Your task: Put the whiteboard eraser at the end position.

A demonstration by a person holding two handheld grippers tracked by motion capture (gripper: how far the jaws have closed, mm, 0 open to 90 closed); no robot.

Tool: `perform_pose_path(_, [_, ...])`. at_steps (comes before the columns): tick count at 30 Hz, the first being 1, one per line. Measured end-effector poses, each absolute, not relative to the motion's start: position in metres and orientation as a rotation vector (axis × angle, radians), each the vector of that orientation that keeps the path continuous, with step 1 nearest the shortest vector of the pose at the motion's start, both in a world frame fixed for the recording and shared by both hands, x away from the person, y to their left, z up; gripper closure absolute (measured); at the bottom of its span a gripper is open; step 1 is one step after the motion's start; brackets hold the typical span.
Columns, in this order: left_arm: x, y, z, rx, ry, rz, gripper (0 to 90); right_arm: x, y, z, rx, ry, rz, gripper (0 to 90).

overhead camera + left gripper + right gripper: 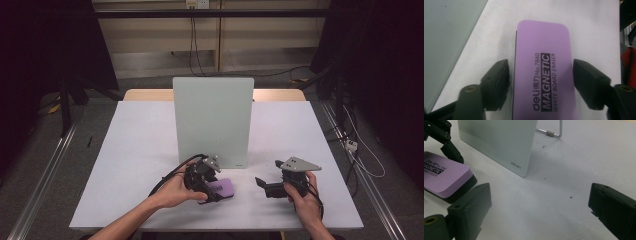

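A purple magnetic whiteboard eraser (541,50) lies flat on the white table (140,150), just in front of an upright whiteboard (212,120). My left gripper (541,65) is open, one jaw on each long side of the eraser, with a thin gap on the left and the right jaw almost touching. From above, the left gripper (212,191) covers the near end of the eraser (227,186). My right gripper (262,186) is held low to the right, open and holding nothing. In its own view, the right gripper (540,192) points at bare table, with the eraser (446,177) at the left.
The whiteboard (499,142) stands on a wire stand (554,132), and its lower corner is close to both grippers. Bare table lies to the right of the board and along the front edge. Cables (360,150) lie on the floor at the right.
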State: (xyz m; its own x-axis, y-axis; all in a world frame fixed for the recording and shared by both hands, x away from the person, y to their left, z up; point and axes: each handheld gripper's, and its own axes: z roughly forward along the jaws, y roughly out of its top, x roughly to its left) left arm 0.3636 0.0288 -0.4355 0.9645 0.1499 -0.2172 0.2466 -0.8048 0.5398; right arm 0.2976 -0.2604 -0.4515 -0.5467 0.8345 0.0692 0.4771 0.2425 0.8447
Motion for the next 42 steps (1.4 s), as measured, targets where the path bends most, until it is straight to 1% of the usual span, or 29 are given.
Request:
perform_pose_path(5, [0.362, 0.030, -0.432, 2.495, 0.297, -0.159, 14.0, 0.297, -0.260, -0.451, 1.201, 2.126, 1.229, 4.6])
perform_pose_path(7, [0.363, 0.032, -0.429, 2.480, 0.305, -0.121, 11.1, 0.297, -0.261, -0.451, 1.203, 2.124, 1.228, 4.6])
perform_pose_path(11, [0.365, 0.036, -0.425, 2.437, 0.335, -0.113, 7.3, 0.298, -0.260, -0.451, 1.199, 2.125, 1.226, 4.6])
perform_pose_path(12, [0.366, 0.037, -0.425, 2.427, 0.329, -0.125, 7.2, 0.298, -0.260, -0.451, 1.199, 2.127, 1.225, 4.6])
perform_pose_path(14, [0.366, 0.037, -0.424, 2.436, 0.345, -0.100, 7.2, 0.298, -0.260, -0.451, 1.199, 2.126, 1.225, 4.6])
perform_pose_path(16, [0.366, 0.038, -0.423, 2.412, 0.350, -0.107, 7.2, 0.298, -0.260, -0.451, 1.198, 2.126, 1.223, 4.6])
perform_pose_path(21, [0.369, 0.042, -0.418, 2.378, 0.395, -0.053, 7.1, 0.297, -0.260, -0.451, 1.200, 2.126, 1.225, 4.6])
perform_pose_path(28, [0.373, 0.056, -0.407, 2.271, 0.466, 0.046, 7.1, 0.297, -0.260, -0.451, 1.201, 2.125, 1.224, 4.6])
perform_pose_path(30, [0.372, 0.059, -0.404, 2.273, 0.461, 0.116, 7.1, 0.297, -0.260, -0.451, 1.200, 2.126, 1.223, 4.7])
perform_pose_path(35, [0.373, 0.066, -0.401, 2.250, 0.485, 0.175, 7.1, 0.297, -0.260, -0.451, 1.203, 2.124, 1.224, 4.7])
perform_pose_path(38, [0.375, 0.073, -0.398, 2.195, 0.544, 0.234, 7.0, 0.297, -0.260, -0.451, 1.198, 2.125, 1.223, 4.6])
perform_pose_path(42, [0.376, 0.083, -0.395, 2.170, 0.561, 0.219, 7.1, 0.296, -0.260, -0.451, 1.203, 2.122, 1.222, 4.6])
